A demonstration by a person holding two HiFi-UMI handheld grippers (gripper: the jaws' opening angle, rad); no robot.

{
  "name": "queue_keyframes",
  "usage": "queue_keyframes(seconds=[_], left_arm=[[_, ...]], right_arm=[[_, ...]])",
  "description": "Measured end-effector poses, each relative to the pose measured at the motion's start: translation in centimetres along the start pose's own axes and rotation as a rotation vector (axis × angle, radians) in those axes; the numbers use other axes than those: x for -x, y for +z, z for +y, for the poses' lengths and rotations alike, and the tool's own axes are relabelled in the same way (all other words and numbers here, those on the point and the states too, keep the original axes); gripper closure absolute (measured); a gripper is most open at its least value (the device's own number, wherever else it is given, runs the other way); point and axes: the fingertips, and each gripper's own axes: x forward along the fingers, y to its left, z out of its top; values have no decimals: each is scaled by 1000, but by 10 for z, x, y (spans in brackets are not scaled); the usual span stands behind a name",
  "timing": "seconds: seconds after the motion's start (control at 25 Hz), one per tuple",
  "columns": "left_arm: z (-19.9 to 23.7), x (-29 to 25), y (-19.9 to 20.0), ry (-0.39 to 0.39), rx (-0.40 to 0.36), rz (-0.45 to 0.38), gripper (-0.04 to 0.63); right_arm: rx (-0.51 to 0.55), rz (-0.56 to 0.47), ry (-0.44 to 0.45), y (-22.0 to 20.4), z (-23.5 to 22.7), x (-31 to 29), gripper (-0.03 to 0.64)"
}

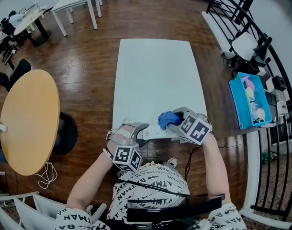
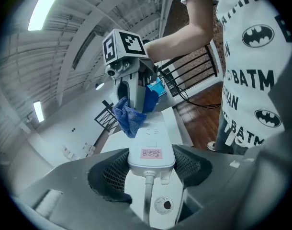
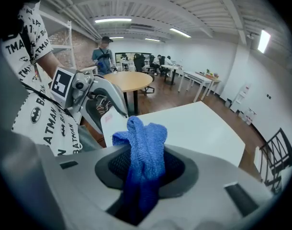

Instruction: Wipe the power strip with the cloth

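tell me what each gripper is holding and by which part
Left gripper clamps the power strip at its cord end; right gripper pinches the blue cloth around its bunched middle.

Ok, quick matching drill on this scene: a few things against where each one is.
Things:
1 power strip
2 cloth
3 round table
4 blue bin

Places:
A pinched in the right hand-held gripper
B right of the white table
C clamped in the left hand-held gripper
D left of the white table

Pairs: 1-C; 2-A; 3-D; 4-B
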Motion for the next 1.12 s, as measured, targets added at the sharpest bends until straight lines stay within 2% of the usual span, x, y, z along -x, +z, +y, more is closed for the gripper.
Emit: queue_keyframes(seconds=[0.28, 0.44, 0.76, 1.12], left_arm=[[-4, -6, 4, -14, -35, 13, 313], [-5, -6, 4, -11, -41, 12, 313], [-7, 0, 1, 2, -34, 1, 313], [-3, 4, -2, 17, -14, -6, 313]], right_arm=[[50, -78, 112, 41, 30, -4, 482], [83, -50, 116, 41, 33, -11, 482], [93, 55, 82, 6, 12, -12, 482], [32, 165, 9, -58, -27, 3, 482]])
